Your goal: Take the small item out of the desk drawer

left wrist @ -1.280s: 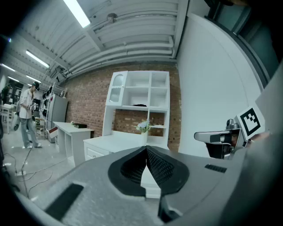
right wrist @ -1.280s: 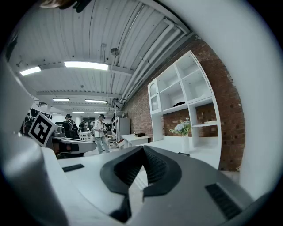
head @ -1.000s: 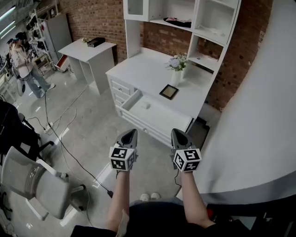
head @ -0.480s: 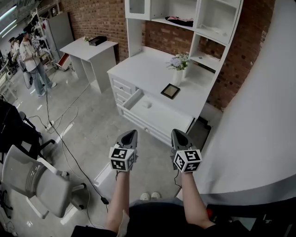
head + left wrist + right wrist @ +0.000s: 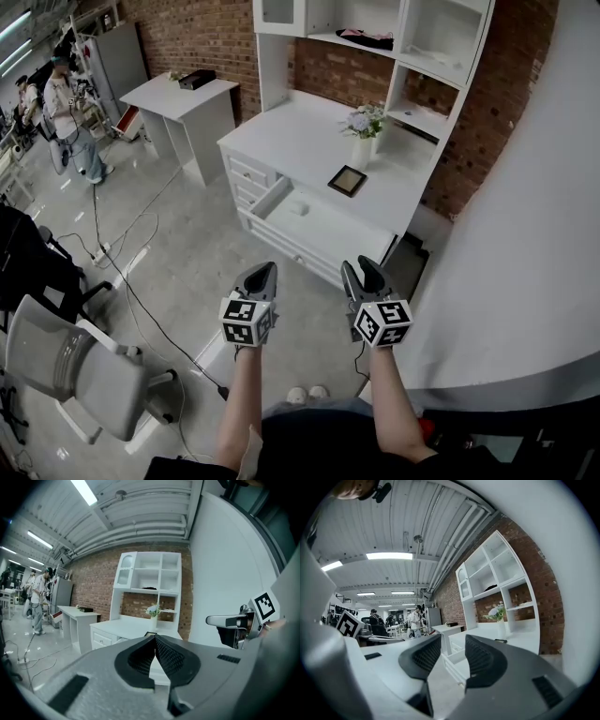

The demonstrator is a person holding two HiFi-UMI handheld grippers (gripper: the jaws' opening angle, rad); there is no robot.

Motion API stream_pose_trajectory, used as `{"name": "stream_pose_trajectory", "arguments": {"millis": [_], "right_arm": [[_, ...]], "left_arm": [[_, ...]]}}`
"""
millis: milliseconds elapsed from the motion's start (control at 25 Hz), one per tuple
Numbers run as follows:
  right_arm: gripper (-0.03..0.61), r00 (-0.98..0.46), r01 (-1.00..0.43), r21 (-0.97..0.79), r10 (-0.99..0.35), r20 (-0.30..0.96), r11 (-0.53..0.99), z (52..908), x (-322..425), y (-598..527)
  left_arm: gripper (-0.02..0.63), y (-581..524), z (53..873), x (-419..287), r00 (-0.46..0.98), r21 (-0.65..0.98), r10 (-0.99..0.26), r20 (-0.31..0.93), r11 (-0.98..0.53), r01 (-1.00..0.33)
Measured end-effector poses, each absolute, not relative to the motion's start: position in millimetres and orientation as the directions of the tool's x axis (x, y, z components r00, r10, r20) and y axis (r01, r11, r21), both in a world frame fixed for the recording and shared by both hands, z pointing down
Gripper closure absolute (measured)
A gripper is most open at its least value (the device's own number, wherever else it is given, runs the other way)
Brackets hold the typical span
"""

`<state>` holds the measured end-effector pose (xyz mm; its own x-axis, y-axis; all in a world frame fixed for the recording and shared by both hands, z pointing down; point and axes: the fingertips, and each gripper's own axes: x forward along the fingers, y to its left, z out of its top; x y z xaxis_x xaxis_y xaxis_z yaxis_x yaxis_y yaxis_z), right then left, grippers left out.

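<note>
1. Nearest the person, both tools are held out at waist height over bare floor. The left gripper [image 5: 265, 273] has its jaws pressed together with nothing in them. The right gripper [image 5: 361, 270] is opening its jaws, and there is only air between them.
2. Between the tools and the furniture lies a stretch of floor, so neither gripper is anywhere near its target yet.
3. Next comes the open drawer [image 5: 269, 201] of the white desk [image 5: 300, 141], pulled out towards the person. The small item [image 5: 298, 208], pale and low, lies on the drawer bottom near its left side. It is well ahead of both grippers and slightly left of the right one.
4. I'd say the item's pale colour against the white drawer could make the aim easy to misjudge. Its low shape could let the pads slide over it or nudge it toward the back.
5. A steep reach could knock a jaw on the drawer's front edge.
6. Farther back on the desktop, a dark picture frame [image 5: 348, 180] and a vase of flowers [image 5: 362, 141] stand behind the drawer. A careless swing could catch them.
</note>
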<state>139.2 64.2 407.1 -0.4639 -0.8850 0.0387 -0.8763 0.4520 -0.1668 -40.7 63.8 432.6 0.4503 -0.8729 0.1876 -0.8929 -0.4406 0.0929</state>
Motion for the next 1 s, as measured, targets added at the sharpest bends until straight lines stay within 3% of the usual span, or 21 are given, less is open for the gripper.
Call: {"name": "stream_pose_trajectory", "arguments": {"millis": [280, 1000], "right_arm": [[0.387, -0.443, -0.884, -0.174, -0.896, 0.015, 0.434, 402, 139, 73], [0.382, -0.450, -0.884, -0.166, -0.892, 0.043, 0.438, 420, 125, -18]], "left_arm": [[0.604, 66, 431, -53, 0.462, 0.079, -0.870, 0.173, -0.456, -0.887], [0.604, -13, 459, -86, 0.418, 0.089, -0.883, 0.214, -0.409, -0.908]]}}
